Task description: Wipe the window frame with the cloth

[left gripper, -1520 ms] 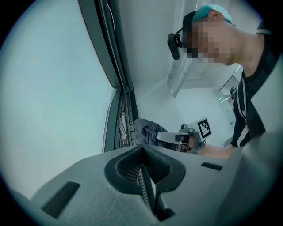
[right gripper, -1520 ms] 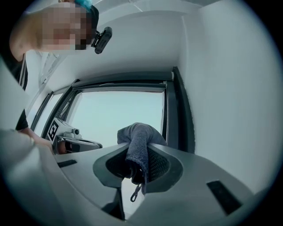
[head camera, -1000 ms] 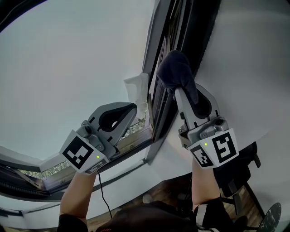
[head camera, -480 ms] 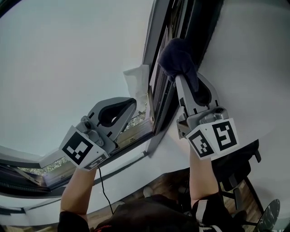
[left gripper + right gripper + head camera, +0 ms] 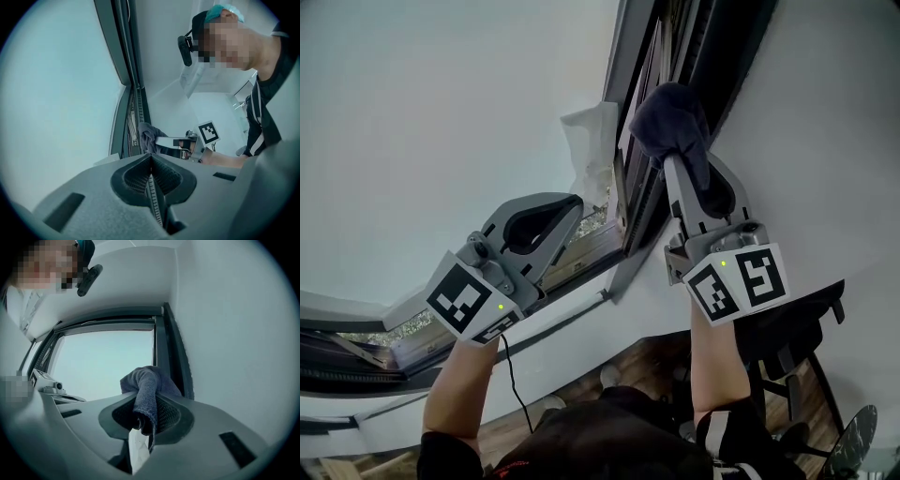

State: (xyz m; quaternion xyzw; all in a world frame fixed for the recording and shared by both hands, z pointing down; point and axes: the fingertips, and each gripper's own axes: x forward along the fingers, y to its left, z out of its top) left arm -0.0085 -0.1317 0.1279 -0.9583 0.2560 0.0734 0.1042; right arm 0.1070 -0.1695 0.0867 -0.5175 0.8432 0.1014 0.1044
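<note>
R gripper has its jaws clamped on a dark cloth. The cloth bunches out past the tips in a rounded wad, w/ a tail hanging down btwn the jaws. A white strip shows under that tail, can't tell what it is. In the head view the wad is pressed against the window frame, on the dark vertical channel at the frame's right side, next to the white wall. R gripper points up along that channel, its marker cube nearest the person. L gripper sits lower and to the left, near the frame's bottom corner, jaws fully together w/ nothing btwn them. Its tips are close to the lower rail, can't tell if touching. A crumpled white paper scrap sits against the frame's left edge, just above L gripper's tips and left of the cloth. Glass pane fills the left side, pale and blank. Below are a wood floor, a black chair near the R forearm, and a thin cable hanging beside the L forearm.
</note>
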